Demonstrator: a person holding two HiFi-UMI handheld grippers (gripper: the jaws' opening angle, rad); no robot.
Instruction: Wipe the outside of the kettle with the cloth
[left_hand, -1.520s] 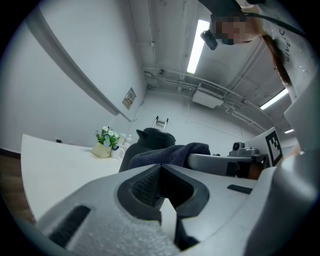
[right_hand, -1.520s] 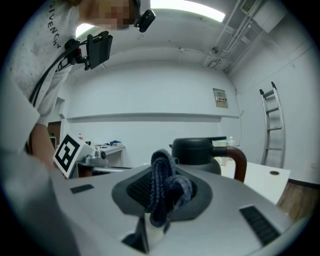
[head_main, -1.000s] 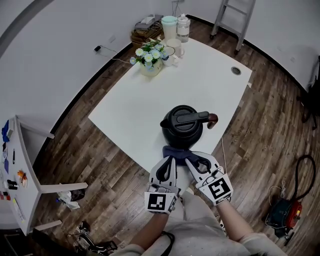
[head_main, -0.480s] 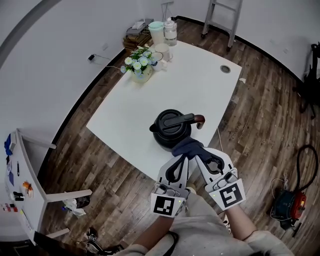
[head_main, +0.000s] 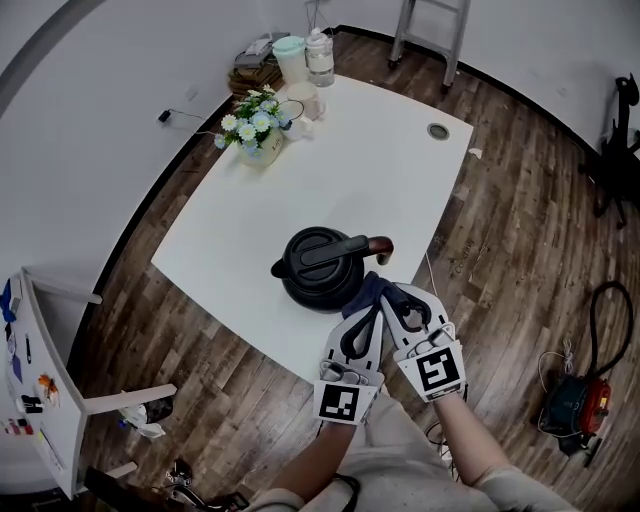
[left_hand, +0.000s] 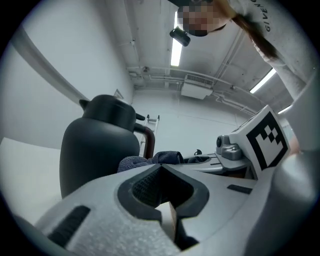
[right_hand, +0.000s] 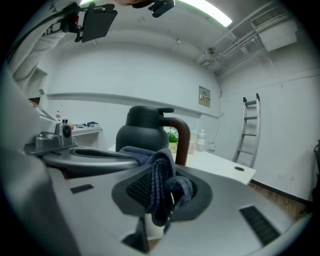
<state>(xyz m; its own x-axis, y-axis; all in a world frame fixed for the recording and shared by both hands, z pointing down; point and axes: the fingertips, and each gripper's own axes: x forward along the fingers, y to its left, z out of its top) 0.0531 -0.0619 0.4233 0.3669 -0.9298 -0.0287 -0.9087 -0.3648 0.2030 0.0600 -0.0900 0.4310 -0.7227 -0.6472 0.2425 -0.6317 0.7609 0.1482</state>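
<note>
A black kettle (head_main: 318, 268) with a brown-ended handle (head_main: 378, 244) stands near the front edge of the white table (head_main: 370, 170). A dark blue cloth (head_main: 368, 289) is bunched against the kettle's near right side, below the handle. My right gripper (head_main: 392, 297) is shut on that cloth (right_hand: 159, 176), which hangs over its jaws (right_hand: 164, 196) in front of the kettle (right_hand: 142, 132). Close on its left, my left gripper (head_main: 367, 312) is shut with nothing in it. In the left gripper view (left_hand: 161, 171) the kettle (left_hand: 97, 145) and the cloth (left_hand: 150, 160) lie just ahead.
A flower pot (head_main: 250, 133), a mug (head_main: 299, 100), a pale jar (head_main: 290, 57) and a bottle (head_main: 320, 55) stand at the table's far corner. A cable hole (head_main: 437, 130) is at far right. A ladder (head_main: 428, 30), a side shelf (head_main: 45, 390) and a floor machine (head_main: 570, 420) surround the table.
Both grippers have moved with the cloth from the kettle's near side round to its right, under the handle. The head view has shifted, so the table sits more to the left.
</note>
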